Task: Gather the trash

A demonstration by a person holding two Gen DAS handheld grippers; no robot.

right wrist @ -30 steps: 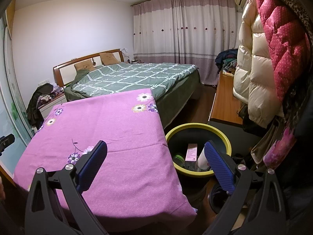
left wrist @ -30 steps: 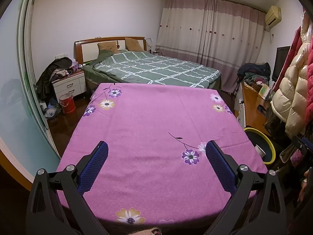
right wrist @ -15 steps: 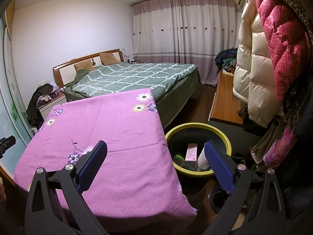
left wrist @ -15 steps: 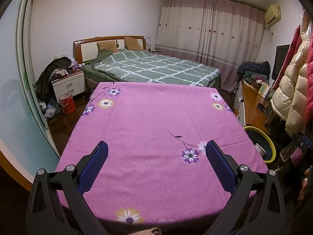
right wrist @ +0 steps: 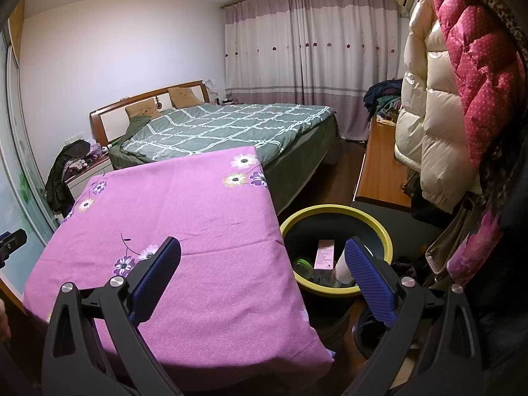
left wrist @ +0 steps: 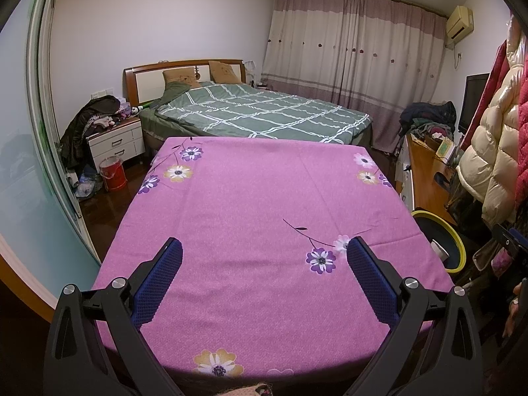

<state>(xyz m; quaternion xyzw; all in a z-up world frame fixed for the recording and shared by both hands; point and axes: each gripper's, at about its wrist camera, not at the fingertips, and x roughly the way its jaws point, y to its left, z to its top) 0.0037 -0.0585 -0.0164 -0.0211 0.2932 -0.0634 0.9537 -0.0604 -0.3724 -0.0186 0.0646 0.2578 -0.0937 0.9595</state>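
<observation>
Yellow-rimmed bin (right wrist: 336,211) upright, mouth up | pink box (right wrist: 324,253) on end | both tongs (left wrist: 264,247) (right wrist: 263,247) spread, empty

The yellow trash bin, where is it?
The yellow trash bin sits on the floor at the right edge of the pink tablecloth, just in front of the wooden cabinet. The left wrist view shows it at far right.

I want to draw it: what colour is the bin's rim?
Yellow; the bin's rim shows best in the right wrist view.
</observation>
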